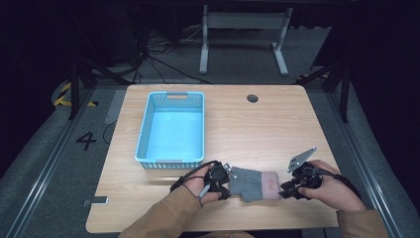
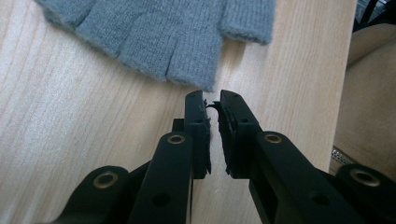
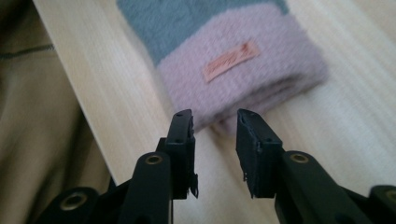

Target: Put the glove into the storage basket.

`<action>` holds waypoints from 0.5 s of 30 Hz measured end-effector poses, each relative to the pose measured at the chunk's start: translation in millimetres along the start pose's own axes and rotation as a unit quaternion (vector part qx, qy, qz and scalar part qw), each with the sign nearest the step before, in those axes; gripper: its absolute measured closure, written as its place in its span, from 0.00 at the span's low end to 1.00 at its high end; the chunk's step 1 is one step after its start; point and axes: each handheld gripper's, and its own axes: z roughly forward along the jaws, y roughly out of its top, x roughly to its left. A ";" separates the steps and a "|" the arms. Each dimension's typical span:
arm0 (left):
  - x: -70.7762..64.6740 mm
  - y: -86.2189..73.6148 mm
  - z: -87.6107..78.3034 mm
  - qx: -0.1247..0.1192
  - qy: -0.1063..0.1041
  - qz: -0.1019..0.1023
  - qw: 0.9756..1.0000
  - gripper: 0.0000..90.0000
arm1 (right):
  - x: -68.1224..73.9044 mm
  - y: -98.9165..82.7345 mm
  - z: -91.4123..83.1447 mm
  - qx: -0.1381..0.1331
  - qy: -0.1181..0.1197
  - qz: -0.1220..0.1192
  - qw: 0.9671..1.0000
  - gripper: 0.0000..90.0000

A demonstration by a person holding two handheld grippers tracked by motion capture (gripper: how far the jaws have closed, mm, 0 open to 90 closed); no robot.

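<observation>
A grey fingerless knit glove [image 1: 252, 183] with a pink cuff lies flat on the wooden table [image 1: 277, 129] near its front edge, between my two grippers. My left gripper [image 1: 228, 185] sits at the glove's finger end. In the left gripper view its jaws [image 2: 212, 100] stand almost together with nothing between them, their tips just short of the grey finger stubs [image 2: 154, 32]. My right gripper [image 1: 285, 190] is at the cuff end. In the right gripper view it [image 3: 215, 119] is open, and the pink cuff [image 3: 243, 70] with its small orange label lies just beyond the tips, untouched by the pads.
A light blue perforated basket [image 1: 143, 129] stands on the left half of the table, just behind my left hand. A round cable hole [image 1: 252, 98] is at the back. A small flat object [image 1: 99, 201] lies at the front left edge. Tan sleeves come in from the front.
</observation>
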 end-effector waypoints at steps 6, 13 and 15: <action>0.8 2.2 2.6 0.002 -0.003 -0.003 1.000 0.90 | 2.1 -4.7 3.7 0.013 0.003 0.004 1.000 0.73; 2.5 3.8 7.3 0.004 -0.003 -0.010 1.000 0.90 | 3.9 0.8 10.3 0.010 0.008 0.004 1.000 0.76; 2.6 4.1 7.9 0.005 -0.001 -0.008 1.000 0.91 | 3.9 2.2 12.9 0.015 0.011 0.002 1.000 0.80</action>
